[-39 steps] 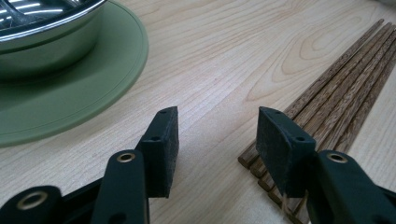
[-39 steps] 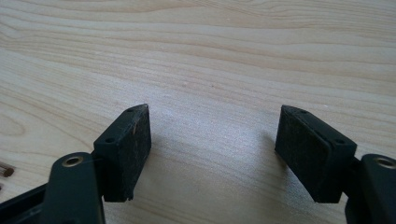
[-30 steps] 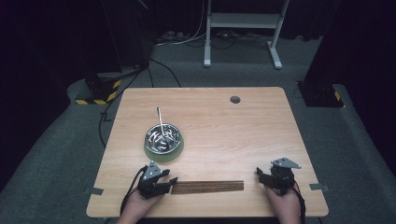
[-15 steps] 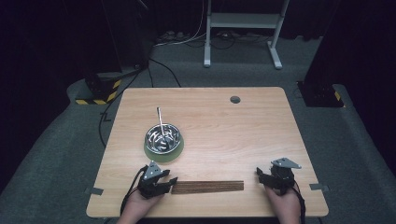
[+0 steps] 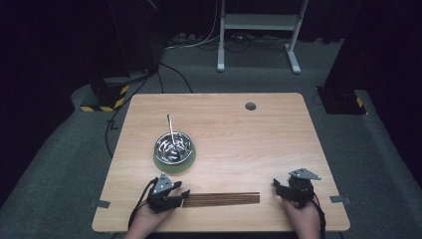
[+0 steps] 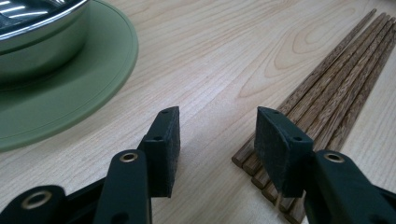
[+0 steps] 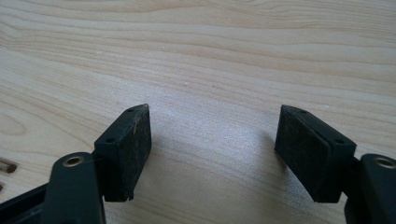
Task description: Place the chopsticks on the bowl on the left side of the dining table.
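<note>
A row of several dark wooden chopsticks [image 5: 224,199] lies flat near the table's front edge. My left gripper [image 5: 183,195] rests at their left end, jaws open. In the left gripper view [image 6: 217,114] bare wood lies between the pads, and the right pad hangs over the chopsticks' [image 6: 336,79] near ends without pressing on them. My right gripper [image 5: 276,185] sits just past the chopsticks' right end, open, with only tabletop between its pads [image 7: 215,112]. Two chopstick tips [image 7: 5,165] peek in at that view's left edge.
A steel bowl [image 5: 173,147] with cutlery in it and a thin metal handle [image 5: 170,124] sticking up stands on a green mat [image 5: 174,163] behind my left gripper. In the left gripper view the mat [image 6: 70,93] lies close by. A cable hole [image 5: 250,106] is at the table's back.
</note>
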`<state>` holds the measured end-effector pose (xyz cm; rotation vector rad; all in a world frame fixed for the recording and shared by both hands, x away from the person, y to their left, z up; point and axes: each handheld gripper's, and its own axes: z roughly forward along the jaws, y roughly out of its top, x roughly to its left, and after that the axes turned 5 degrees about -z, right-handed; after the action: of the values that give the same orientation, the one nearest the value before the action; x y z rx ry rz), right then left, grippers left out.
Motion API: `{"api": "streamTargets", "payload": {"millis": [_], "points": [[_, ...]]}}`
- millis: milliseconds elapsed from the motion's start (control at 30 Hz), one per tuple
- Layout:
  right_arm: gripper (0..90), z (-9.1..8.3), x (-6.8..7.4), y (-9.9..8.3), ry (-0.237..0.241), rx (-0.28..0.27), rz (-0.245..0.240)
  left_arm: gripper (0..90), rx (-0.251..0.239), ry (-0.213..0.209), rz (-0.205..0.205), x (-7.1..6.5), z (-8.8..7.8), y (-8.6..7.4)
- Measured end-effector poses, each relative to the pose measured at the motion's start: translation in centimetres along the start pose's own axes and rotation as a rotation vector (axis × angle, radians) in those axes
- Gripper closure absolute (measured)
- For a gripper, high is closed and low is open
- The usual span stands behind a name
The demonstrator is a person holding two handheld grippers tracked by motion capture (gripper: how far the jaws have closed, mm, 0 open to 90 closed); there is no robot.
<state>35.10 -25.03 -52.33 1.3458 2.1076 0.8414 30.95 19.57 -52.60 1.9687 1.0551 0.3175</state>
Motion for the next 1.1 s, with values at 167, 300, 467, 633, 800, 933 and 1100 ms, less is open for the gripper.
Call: {"api": "streamTargets", "payload": {"millis": [167,300,467,633,800,933,1100], "points": [[26.8,0.0,0.0,0.0,0.0,0.0,0.0,50.8,0.008,0.009,-0.01,-0.1,0.06,0.01],[26.8,0.0,0.0,0.0,0.0,0.0,0.0,51.1,0.009,0.023,0.0,-0.02,0.08,0.05],[26.8,0.0,0.0,0.0,0.0,0.0,0.0,51.2,0.002,0.064,-0.015,0.02,0.04,0.06],[26.8,0.0,0.0,0.0,0.0,0.0,0.0,51.0,-0.01,0.073,-0.033,0.21,-0.06,0.04],[26.8,0.0,0.0,0.0,0.0,0.0,0.0,50.6,-0.018,0.027,0.004,0.02,-0.2,-0.06],[26.8,0.0,0.0,0.0,0.0,0.0,0.0,51.2,-0.01,0.025,0.001,-0.05,-0.15,-0.06],[26.8,0.0,0.0,0.0,0.0,0.0,0.0,51.7,0.001,0.019,0.016,-0.15,-0.07,-0.04]]}}
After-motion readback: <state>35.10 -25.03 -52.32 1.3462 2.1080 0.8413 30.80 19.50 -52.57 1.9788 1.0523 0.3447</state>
